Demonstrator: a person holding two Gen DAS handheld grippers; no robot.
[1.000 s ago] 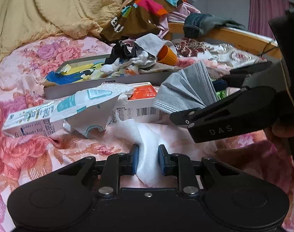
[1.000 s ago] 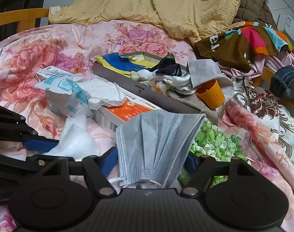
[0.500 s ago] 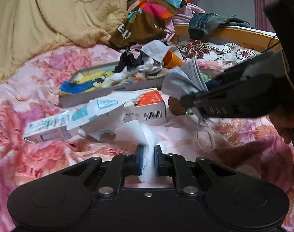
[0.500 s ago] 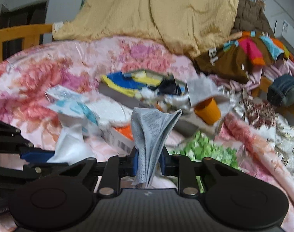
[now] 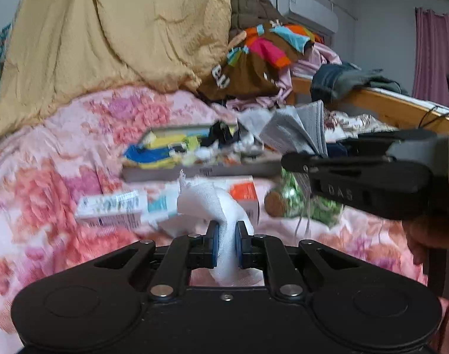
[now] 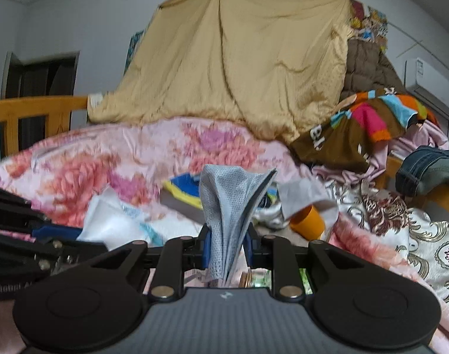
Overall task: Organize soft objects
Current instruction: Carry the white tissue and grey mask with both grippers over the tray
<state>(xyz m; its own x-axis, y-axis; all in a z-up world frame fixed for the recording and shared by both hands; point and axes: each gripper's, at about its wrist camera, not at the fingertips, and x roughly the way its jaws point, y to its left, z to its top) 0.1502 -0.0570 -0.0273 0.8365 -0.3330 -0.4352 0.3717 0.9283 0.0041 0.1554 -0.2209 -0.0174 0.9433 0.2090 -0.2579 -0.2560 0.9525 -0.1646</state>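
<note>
My left gripper (image 5: pixel 225 243) is shut on a white gauze cloth (image 5: pixel 208 203) and holds it lifted above the floral bedspread (image 5: pixel 47 177). My right gripper (image 6: pixel 227 249) is shut on a stack of grey face masks (image 6: pixel 233 197), raised off the bed. In the left wrist view the right gripper (image 5: pixel 301 159) reaches in from the right with the grey masks (image 5: pixel 298 129) fanning upward. In the right wrist view the left gripper's fingers (image 6: pixel 56 231) show at the left edge with the white cloth (image 6: pixel 112 224) beside them.
A shallow grey box (image 5: pixel 195 171) of socks and colourful items lies ahead. An orange-and-white carton (image 5: pixel 245 194), a white-teal carton (image 5: pixel 112 209), a corked jar of green bits (image 5: pixel 301 206) and an orange cup (image 6: pixel 308 221) lie nearby. Yellow blanket (image 6: pixel 230 67), piled clothes (image 6: pixel 360 129), wooden bed rail (image 5: pixel 395 109).
Both grippers have risen off the bed, each carrying its cloth. The right gripper closed on the grey masks; the left tightened on the white cloth. The views now look higher across the bed.
</note>
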